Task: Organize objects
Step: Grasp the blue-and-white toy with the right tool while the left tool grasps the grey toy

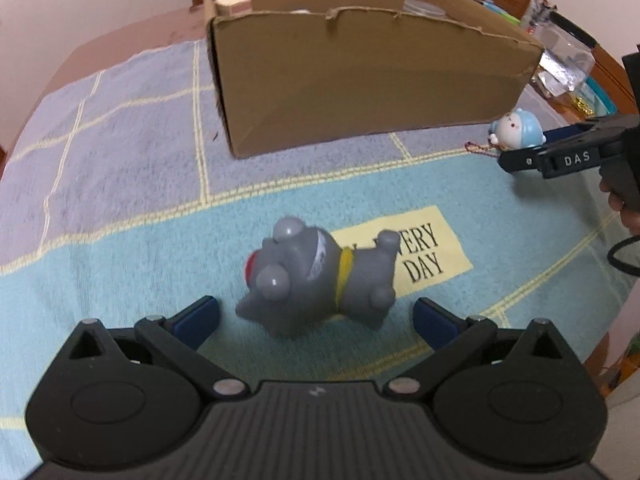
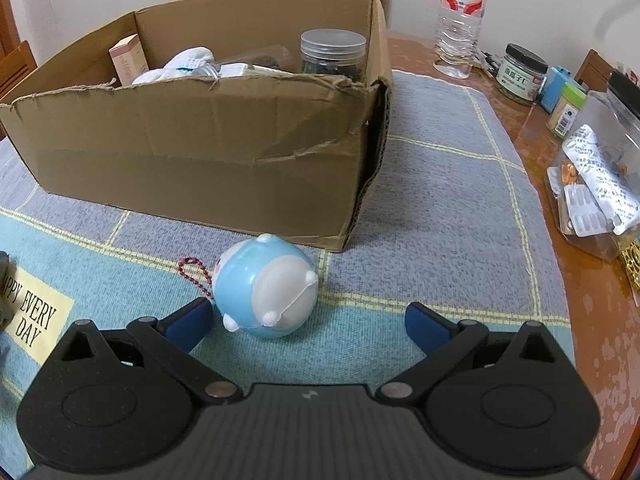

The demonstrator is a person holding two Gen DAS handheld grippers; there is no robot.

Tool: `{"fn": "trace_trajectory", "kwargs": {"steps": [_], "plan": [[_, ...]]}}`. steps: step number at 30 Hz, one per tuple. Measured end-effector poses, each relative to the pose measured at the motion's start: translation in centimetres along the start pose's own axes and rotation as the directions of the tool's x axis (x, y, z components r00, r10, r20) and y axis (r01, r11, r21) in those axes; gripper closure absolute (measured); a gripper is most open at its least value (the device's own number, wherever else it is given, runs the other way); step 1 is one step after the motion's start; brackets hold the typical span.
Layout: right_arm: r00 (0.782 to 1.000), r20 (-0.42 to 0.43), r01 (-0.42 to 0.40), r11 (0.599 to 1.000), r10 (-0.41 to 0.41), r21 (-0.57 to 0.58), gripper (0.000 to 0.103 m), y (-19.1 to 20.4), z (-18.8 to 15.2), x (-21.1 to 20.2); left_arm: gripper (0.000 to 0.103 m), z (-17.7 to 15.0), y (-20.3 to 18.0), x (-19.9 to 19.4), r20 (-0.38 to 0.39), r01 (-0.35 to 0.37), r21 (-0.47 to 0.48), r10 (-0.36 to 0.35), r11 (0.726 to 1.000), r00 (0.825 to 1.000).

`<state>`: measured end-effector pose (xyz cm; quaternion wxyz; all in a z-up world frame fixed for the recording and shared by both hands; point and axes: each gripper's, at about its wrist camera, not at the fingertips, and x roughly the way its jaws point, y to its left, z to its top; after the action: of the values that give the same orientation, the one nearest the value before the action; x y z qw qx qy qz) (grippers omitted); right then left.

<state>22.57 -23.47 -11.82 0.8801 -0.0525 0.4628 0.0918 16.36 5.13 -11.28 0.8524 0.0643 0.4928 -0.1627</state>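
A grey toy dog [image 1: 316, 280] with a yellow collar lies on its side on the blue checked cloth [image 1: 120, 240], just ahead of my open left gripper [image 1: 316, 320] and between the lines of its blue pads. A round light-blue and white toy [image 2: 266, 286] with a red cord lies in front of my open right gripper [image 2: 308, 324], close to its left pad. The same blue toy [image 1: 518, 128] shows in the left wrist view beside the right gripper [image 1: 520, 148]. Behind both toys stands an open cardboard box [image 2: 200, 148].
The box [image 1: 360, 80] holds a clear jar [image 2: 333, 54], a small pink carton [image 2: 128, 58] and white items. On the wooden table to the right stand a water bottle [image 2: 460, 20], a lidded jar [image 2: 520, 74], small containers and a clear bag of pill packs [image 2: 596, 196]. Chairs stand behind.
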Motion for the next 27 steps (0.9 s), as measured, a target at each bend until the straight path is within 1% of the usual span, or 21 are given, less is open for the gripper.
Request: {"fn": "trace_trajectory", "kwargs": {"steps": [2, 6, 8, 11, 13, 15, 16, 18, 20, 24, 27], "plan": [[1.000, 0.001, -0.003, 1.000, 0.003, -0.005, 0.000, 0.0, 0.0, 0.1, 0.001, 0.3, -0.1, 0.1, 0.000, -0.001, 0.010, 0.001, 1.000, 1.000], [1.000, 0.002, -0.005, 1.000, 0.005, -0.008, 0.000, -0.1, 0.0, 0.1, 0.003, 0.5, -0.3, 0.3, 0.018, 0.044, 0.016, -0.044, 0.999, 0.999], [1.000, 0.002, -0.012, 1.000, 0.012, -0.020, 0.000, 0.0, 0.2, 0.2, 0.006, 0.5, -0.7, 0.5, 0.023, 0.031, 0.030, -0.032, 0.999, 0.999], [1.000, -0.012, -0.029, 0.999, 0.028, -0.044, 0.000, 0.3, 0.6, 0.3, 0.010, 0.4, -0.8, 0.4, 0.034, 0.032, 0.041, -0.034, 0.999, 0.999], [0.999, -0.016, -0.036, 0.997, 0.035, -0.067, 0.001, 0.6, 0.9, 0.4, 0.016, 0.5, -0.8, 0.5, 0.038, 0.024, 0.051, -0.026, 0.998, 0.999], [0.999, -0.016, -0.048, 0.995, 0.047, -0.087, 0.006, 0.9, 1.1, 0.3, 0.019, 0.7, -0.7, 0.3, 0.038, 0.021, 0.054, -0.023, 0.998, 0.999], [0.998, -0.018, -0.060, 0.993, 0.059, -0.098, 0.011, 1.0, 1.2, 0.2, 0.021, 0.8, -0.6, 0.3, 0.038, 0.022, 0.049, -0.024, 0.999, 0.999], [0.998, -0.016, -0.062, 0.991, 0.060, -0.122, 0.018, 1.4, 1.4, -0.1, 0.021, 0.9, -0.3, 0.2, 0.037, 0.030, 0.032, -0.031, 0.999, 0.999], [0.998, -0.020, -0.062, 0.988, 0.060, -0.141, 0.027, 1.8, 1.5, -0.3, 0.024, 1.0, -0.3, 0.1, 0.037, 0.031, 0.032, -0.032, 0.999, 0.999], [0.997, -0.038, -0.073, 0.985, 0.068, -0.156, 0.036, 2.3, 1.6, -0.6, 0.026, 1.1, -0.3, 0.0, 0.038, 0.030, 0.033, -0.031, 0.999, 0.999], [0.996, -0.048, -0.083, 0.985, 0.076, -0.153, 0.044, 2.6, 1.7, -0.7, 0.028, 1.2, -0.5, 0.0, 0.037, 0.030, 0.044, -0.031, 0.999, 0.999]]}}
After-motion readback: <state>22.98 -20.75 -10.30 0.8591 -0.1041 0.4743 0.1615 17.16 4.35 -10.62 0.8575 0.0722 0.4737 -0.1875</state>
